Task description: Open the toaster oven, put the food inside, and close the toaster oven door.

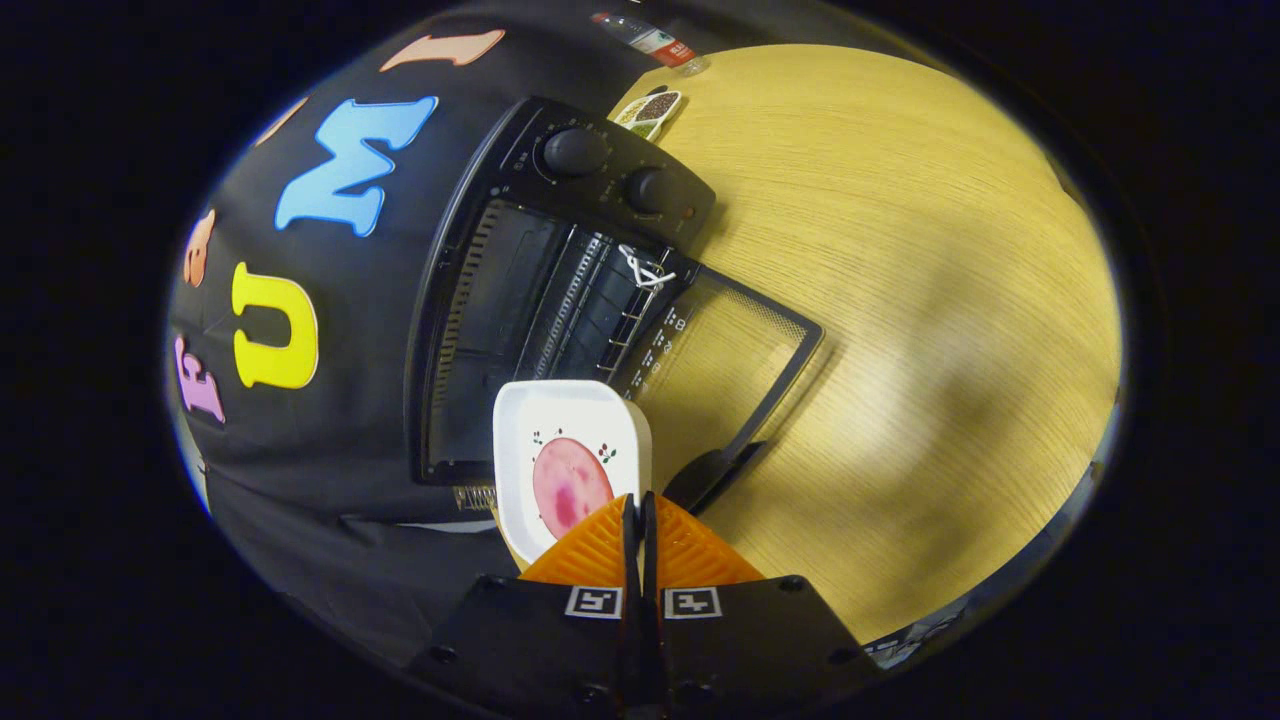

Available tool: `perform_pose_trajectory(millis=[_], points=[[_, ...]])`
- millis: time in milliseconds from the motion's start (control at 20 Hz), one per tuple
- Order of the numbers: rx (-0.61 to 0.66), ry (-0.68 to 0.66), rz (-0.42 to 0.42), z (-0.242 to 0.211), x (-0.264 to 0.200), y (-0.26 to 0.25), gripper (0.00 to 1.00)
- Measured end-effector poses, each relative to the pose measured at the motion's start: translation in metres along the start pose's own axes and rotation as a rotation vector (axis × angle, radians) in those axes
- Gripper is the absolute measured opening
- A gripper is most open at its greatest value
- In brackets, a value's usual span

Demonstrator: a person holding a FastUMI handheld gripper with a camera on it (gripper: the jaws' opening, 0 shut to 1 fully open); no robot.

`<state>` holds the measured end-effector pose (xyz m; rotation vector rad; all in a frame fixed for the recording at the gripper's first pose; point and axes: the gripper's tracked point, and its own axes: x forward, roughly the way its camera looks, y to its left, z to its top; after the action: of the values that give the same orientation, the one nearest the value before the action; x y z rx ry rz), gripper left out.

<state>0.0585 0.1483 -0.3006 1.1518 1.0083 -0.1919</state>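
White ceramic-looking plate, square with rounded corners, was pinched by its near rim in the gripper; both fingers were closed down to a thin slit with the rim edge between them, so I judged it clamped on the plate. A pink round slice of food lay on the plate just ahead of the fingertips, small cherry-like prints around it. Beyond the plate the toaster oven was open: cavity dark, wire rack visible inside, glass door folded down flat on the wooden worktop, its handle just beside the fingers. Two knobs sat on the control panel. A white cord or tie hung at the cavity edge near the panel. Further off: a small dish of dark grains and a bottle at the worktop's far edge. Risks, my call: the grip was on one rim only, so the plate could tilt and the slice slide off; the plate's far corner could catch the cavity frame or the rack on entry; the cord could snag. The plate sat off to one side of the opening, so it looked to need lining up first. Writing: white markings on the door glass and small print on the front, too small to read; bottle label unreadable.
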Motion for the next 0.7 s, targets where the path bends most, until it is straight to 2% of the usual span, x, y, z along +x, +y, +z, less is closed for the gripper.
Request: perform_pose_trajectory(millis=[450,700], points=[[0.222,-0.128,0.019,0.036,0.042,0.029,0.01],[0.284,-0.203,0.036,0.051,0.063,0.04,0.01]])
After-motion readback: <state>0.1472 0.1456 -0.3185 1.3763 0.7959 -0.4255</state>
